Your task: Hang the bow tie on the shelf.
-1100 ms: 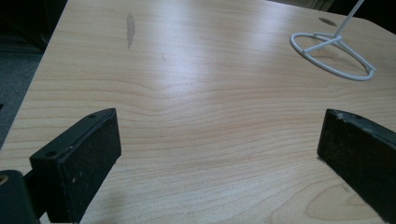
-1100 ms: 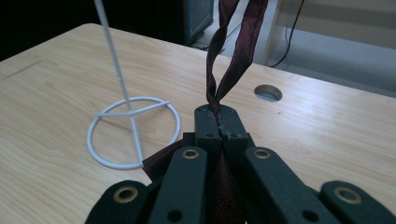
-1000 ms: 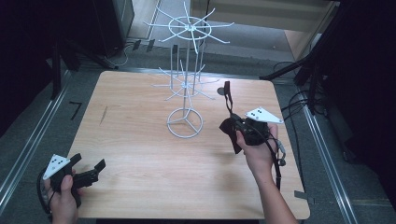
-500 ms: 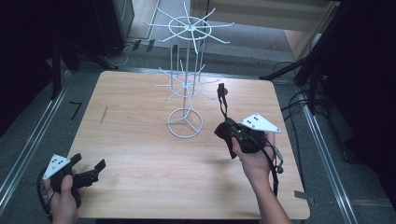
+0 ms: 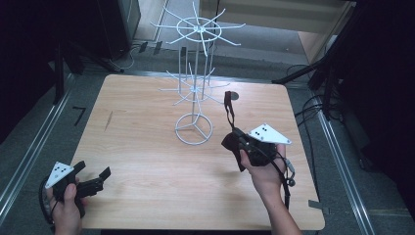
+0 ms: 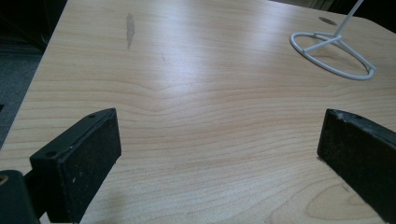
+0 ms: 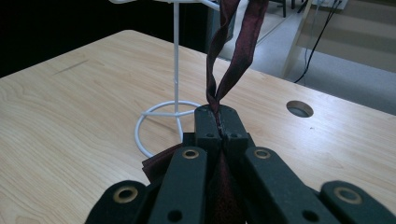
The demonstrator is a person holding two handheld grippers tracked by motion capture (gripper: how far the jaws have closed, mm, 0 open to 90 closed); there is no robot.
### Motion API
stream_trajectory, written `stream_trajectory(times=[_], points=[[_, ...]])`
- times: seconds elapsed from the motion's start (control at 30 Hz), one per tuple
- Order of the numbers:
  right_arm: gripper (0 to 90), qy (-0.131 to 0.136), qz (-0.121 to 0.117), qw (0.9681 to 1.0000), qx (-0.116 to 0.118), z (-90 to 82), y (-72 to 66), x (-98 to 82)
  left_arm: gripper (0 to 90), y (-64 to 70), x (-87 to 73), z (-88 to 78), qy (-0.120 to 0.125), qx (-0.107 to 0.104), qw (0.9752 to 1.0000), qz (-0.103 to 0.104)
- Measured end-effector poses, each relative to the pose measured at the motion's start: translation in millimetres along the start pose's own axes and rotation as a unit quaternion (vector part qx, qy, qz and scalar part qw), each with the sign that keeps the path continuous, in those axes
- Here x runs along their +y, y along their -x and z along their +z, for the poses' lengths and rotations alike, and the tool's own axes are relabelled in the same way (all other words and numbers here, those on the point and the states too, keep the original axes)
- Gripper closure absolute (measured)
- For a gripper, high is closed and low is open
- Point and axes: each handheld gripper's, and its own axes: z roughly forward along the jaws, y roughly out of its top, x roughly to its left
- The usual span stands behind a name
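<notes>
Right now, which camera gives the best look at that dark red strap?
The right gripper view: the strap rises from the shut jaws of the right hand-held gripper, close and sharp. The high view shows it small. The left gripper view looks across bare table.

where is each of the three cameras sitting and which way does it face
High view: above the person's side, looking forward and down at the table; forearms, left claw and right claw show.
Left gripper view: rides the left claw, low over the wood, jaws wide apart.
Right gripper view: rides the right claw, jaws shut on a dark red strap.
Shared: all three show the white wire stand, mainly its ring base in the gripper views.
</notes>
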Motion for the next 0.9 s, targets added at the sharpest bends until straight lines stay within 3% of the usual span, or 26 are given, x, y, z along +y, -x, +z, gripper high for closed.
stream_trajectory(times=[0.37, 0.9], points=[[90.0, 0.021, -0.003, 0.9998, 0.0, -1.6, -7.5, 0.3, 0.2, 0.0, 0.0, 0.0, 0.0, 0.0, 1.0, 0.0], [90.0, -0.014, -0.004, 0.9998, 0.009, 21.5, -10.0, -4.2, 0.2, -0.1, 0.1, -0.1, -0.001, 0.0, 1.0, 0.0]])
